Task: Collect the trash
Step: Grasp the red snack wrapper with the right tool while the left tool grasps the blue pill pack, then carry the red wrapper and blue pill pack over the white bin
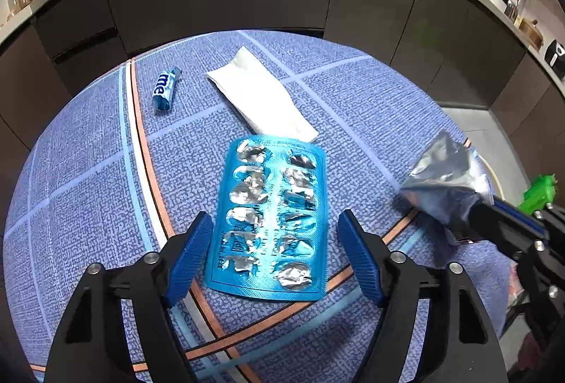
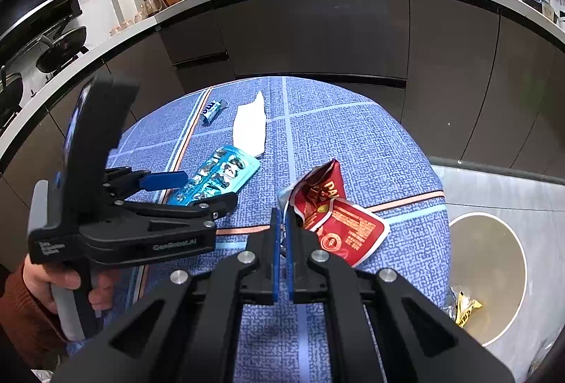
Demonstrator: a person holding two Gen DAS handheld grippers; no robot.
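The blister pack (image 1: 268,217) lies flat on the worktop (image 1: 88,171), directly between the spread fingers of the left gripper (image 1: 273,241). Its long axis runs from 6 to 12 o'clock along the fingers, so the jaws face its two long edges and are apart from both. That gripper is released and far nearer the pack than the other.

The right gripper (image 2: 281,231) is clenched on a corner of the red wrapper (image 2: 339,213), which sticks out toward 1 o'clock. The bin (image 2: 487,277) sits on the floor at its 4 o'clock, likely the wrapper's destination.

Beyond the pack at 12 o'clock lies a tissue (image 1: 261,97), and at 11 o'clock a candy wrapper (image 1: 164,90).
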